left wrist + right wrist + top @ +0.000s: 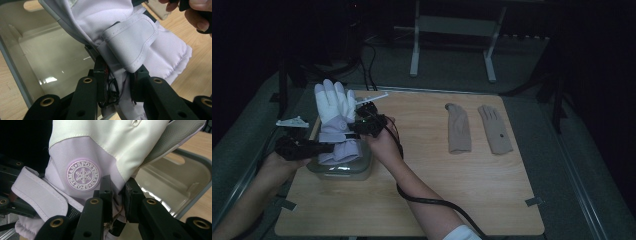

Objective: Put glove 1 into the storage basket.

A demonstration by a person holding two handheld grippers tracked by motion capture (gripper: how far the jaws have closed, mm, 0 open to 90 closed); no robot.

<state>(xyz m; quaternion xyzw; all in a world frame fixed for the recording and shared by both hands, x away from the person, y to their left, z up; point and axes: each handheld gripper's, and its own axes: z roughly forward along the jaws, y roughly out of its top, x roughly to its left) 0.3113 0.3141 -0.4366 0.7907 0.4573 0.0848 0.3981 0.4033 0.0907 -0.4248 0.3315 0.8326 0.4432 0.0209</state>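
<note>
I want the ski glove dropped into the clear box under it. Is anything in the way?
Nothing visible: the ski glove, pinched by both grippers, hangs right over the clear box, whose inside looks bare.

Both grippers hold a white and lilac ski glove upright over a clear container at the wooden table's left edge: the left gripper clamps its cuff, the right gripper its wrist. Two beige gloves lie flat, well apart, to the right.
</note>
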